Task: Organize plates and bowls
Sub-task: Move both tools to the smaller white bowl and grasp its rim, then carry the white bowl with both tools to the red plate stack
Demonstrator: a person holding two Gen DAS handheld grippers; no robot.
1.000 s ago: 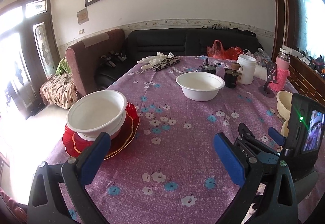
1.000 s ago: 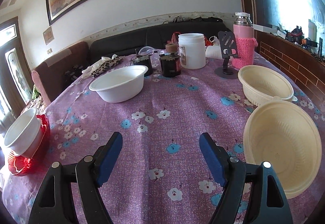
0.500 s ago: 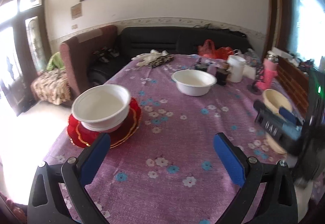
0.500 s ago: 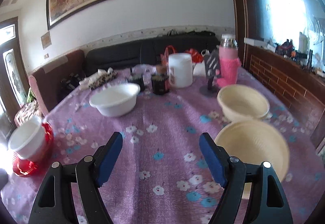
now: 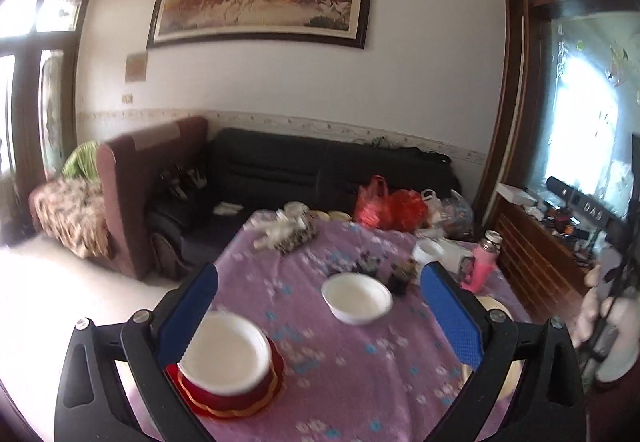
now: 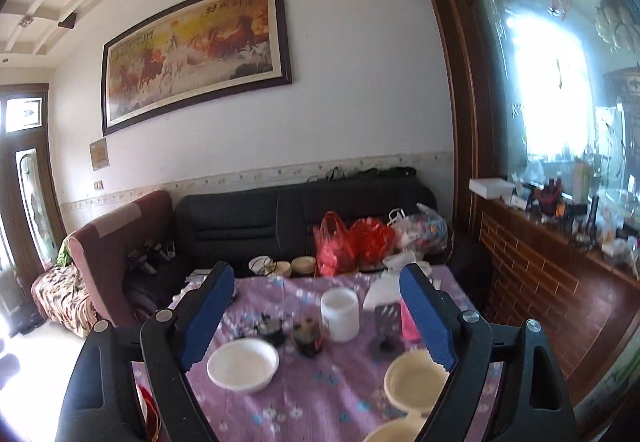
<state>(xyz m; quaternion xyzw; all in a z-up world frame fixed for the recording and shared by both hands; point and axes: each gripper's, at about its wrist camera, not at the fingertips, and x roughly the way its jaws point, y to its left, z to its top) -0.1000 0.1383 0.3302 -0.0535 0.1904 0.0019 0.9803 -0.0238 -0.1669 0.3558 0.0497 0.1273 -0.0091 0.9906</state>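
My left gripper is open and empty, held high above the purple floral table. A white bowl sits stacked on red plates at the near left. A second white bowl stands mid-table, also seen in the right wrist view. My right gripper is open and empty, raised above the table. Two cream bowls lie at the right; the nearer cream bowl is partly hidden by my right finger.
Dark jars, a white tub, a pink flask and a phone stand crowd the table's far right. Red plastic bags and a black sofa lie beyond. A brick ledge runs along the right.
Both grippers have lifted and pulled back from the table, so the bowls look smaller and lower in view. Both stay open and empty. No bowl or plate has moved.
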